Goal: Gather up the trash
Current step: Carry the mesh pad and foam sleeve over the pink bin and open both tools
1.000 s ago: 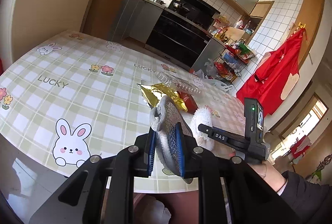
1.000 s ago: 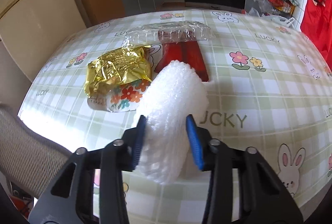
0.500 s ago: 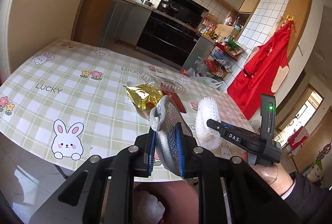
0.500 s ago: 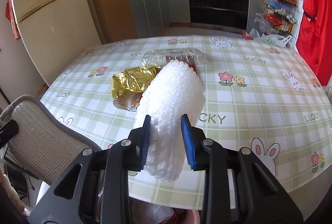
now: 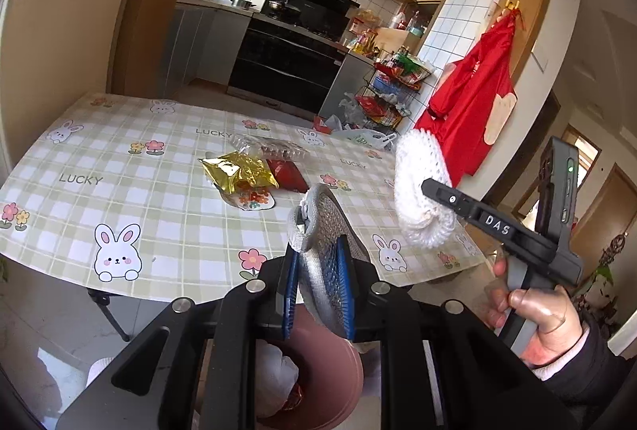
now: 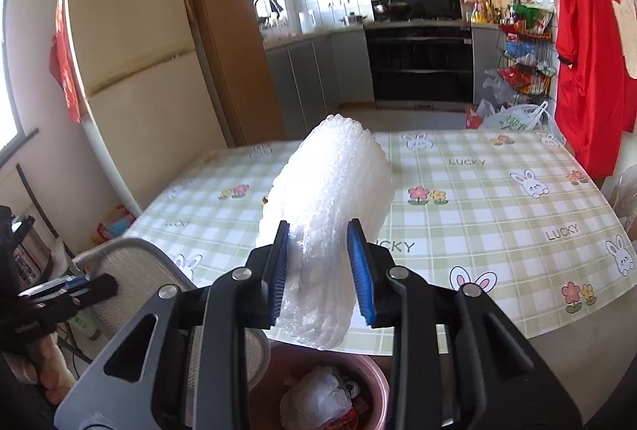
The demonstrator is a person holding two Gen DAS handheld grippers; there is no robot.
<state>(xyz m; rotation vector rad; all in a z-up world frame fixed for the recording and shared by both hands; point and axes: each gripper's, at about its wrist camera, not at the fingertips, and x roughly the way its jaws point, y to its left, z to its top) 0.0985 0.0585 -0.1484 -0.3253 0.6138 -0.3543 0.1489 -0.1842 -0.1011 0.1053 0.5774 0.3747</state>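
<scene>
Right gripper [image 6: 320,266] around bubble wrap [image 6: 330,199]

Home kitchen-diner. Landmark: black built-in oven and hob [image 6: 418,59] against the white-tiled wall. Grey base cabinets [image 6: 314,75] left of it, wire rack of groceries [image 6: 525,59] right, red apron [image 6: 589,43] hanging further right. Cream two-door fridge [image 6: 135,63] far left. Green-checked bunny-print tablecloth table [image 6: 497,215] in front.

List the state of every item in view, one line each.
Left gripper: shut on grey mesh pad.
Right gripper: shut on bubble wrap roll.
Gold wrapper: crumpled, lying on table.
Clear plastic tray: lying beyond the wrapper.
Pink bin: open, trash inside.
</scene>
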